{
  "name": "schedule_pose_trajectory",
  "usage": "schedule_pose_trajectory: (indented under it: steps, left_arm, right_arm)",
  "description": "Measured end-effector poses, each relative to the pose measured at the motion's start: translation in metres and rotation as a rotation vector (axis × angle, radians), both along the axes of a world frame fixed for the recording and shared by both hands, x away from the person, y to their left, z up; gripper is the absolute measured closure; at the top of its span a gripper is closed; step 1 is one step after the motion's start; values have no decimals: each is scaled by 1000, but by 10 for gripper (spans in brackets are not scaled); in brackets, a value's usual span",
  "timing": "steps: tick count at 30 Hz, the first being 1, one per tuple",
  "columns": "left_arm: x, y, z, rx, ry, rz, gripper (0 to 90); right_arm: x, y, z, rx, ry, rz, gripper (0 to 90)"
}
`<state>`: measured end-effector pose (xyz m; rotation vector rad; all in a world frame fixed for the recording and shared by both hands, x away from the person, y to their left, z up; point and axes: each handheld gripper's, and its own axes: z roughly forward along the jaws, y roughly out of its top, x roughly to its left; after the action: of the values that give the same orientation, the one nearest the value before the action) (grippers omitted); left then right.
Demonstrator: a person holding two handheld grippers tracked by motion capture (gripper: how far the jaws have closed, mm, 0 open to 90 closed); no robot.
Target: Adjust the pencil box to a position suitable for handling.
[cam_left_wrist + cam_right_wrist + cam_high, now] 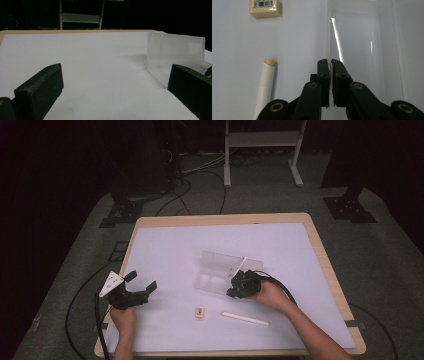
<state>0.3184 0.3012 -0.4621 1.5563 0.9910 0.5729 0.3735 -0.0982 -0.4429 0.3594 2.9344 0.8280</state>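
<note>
While gripper (330, 62) pinches, clear rectangular box (359, 50)

Dark lab (floor cables (190, 190), stand bases (349, 207))

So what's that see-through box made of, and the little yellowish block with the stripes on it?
The see-through box looks like clear, slightly frosted plastic: the white table cover shows through its walls, and its edges catch shiny streaks of light. The little yellowish block looks like a rubber eraser, matte and cream-coloured with soft edges; the stripes are a printed barcode label. I can't be sure of either by looks alone.
</note>
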Motion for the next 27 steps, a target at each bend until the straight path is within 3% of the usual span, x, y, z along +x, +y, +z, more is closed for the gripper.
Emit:
schedule_pose_trajectory:
  steps: [7,16,27]
  left_arm:
    - [0,-1,0,-2,0,2,0]
    - [0,-1,0,2,-2,-2,0]
    - [0,-1,0,4,-1,-1,0]
  right_arm:
    - [0,-2,0,14,3,-3,830]
    - [-3,-5,5,44,4,-9,742]
    - [-10,-23,22,112,-2,-66,534]
